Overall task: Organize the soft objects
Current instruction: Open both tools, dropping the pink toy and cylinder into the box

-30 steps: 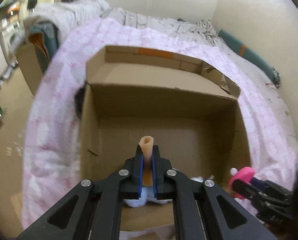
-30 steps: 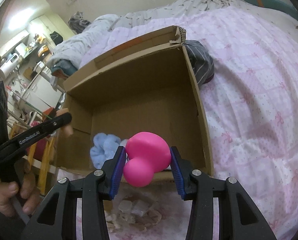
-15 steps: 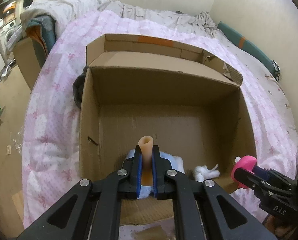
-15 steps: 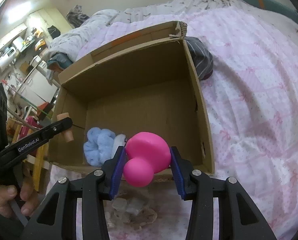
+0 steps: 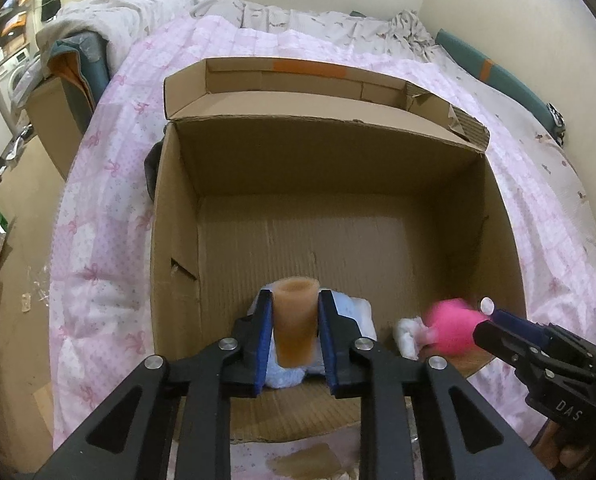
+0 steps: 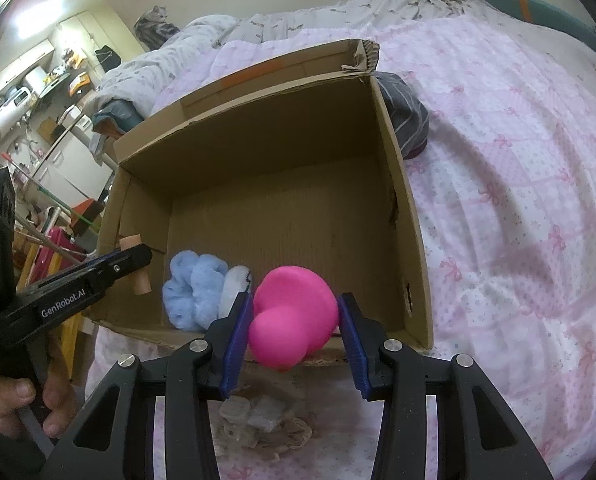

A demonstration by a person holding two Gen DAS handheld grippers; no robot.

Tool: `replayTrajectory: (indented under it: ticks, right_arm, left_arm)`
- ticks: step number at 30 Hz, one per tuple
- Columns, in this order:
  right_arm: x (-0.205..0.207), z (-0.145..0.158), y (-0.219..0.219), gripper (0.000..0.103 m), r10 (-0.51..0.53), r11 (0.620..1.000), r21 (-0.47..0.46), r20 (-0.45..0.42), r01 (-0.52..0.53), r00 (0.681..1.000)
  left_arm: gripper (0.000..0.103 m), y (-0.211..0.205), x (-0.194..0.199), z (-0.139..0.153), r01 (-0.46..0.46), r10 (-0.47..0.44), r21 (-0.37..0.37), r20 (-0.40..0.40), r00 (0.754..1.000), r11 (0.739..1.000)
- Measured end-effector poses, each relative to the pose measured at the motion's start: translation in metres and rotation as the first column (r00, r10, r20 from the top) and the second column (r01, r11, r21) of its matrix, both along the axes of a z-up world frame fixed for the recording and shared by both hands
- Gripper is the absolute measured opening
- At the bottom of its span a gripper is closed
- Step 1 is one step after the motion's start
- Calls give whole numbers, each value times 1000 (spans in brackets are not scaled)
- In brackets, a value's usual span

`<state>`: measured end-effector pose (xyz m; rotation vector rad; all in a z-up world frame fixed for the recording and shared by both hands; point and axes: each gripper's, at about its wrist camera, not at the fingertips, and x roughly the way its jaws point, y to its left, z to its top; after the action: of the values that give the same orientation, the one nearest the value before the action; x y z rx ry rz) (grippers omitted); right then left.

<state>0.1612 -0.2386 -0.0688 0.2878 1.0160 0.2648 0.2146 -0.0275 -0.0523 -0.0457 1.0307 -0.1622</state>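
Soft tan rubbery tube point(image 5: 294, 320) sits between the just-opening left gripper point(image 5: 293, 336) jaws over the brown cardboard box's point(image 5: 338, 152) near edge, looking light and squashy, while the right gripper point(image 6: 293, 332) squeezes a pink rounded squishy toy point(image 6: 291, 316) mid-body.

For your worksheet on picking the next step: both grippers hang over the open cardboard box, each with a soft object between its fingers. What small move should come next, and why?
Probably let the left gripper finish opening: its jaws have just been opening, the tan foam tube sits between them, over the cardboard box, above the blue fluffy item.
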Motion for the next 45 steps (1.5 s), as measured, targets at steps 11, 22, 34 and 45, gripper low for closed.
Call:
replayTrajectory:
  ticks: [11, 22, 34, 45]
  right_arm:
    - [-1, 3, 0, 45, 3, 1000, 4, 10, -3, 1000]
    - [-4, 15, -4, 77, -15, 1000, 27, 74, 13, 997]
    - [-8, 20, -11, 79, -35, 999, 30, 90, 32, 995]
    - [-21, 30, -14, 79, -31, 999, 40, 113, 26, 993]
  left_arm:
    - [64, 2, -7, 12, -18, 17, 19, 58, 998, 1000]
    - [64, 3, -11, 16, -18, 16, 29, 76, 997, 999]
    - [64, 7, -22, 36, 0, -9, 76, 124, 992, 997]
    - [64, 31, -56, 56, -80, 64, 88, 174, 983, 993]
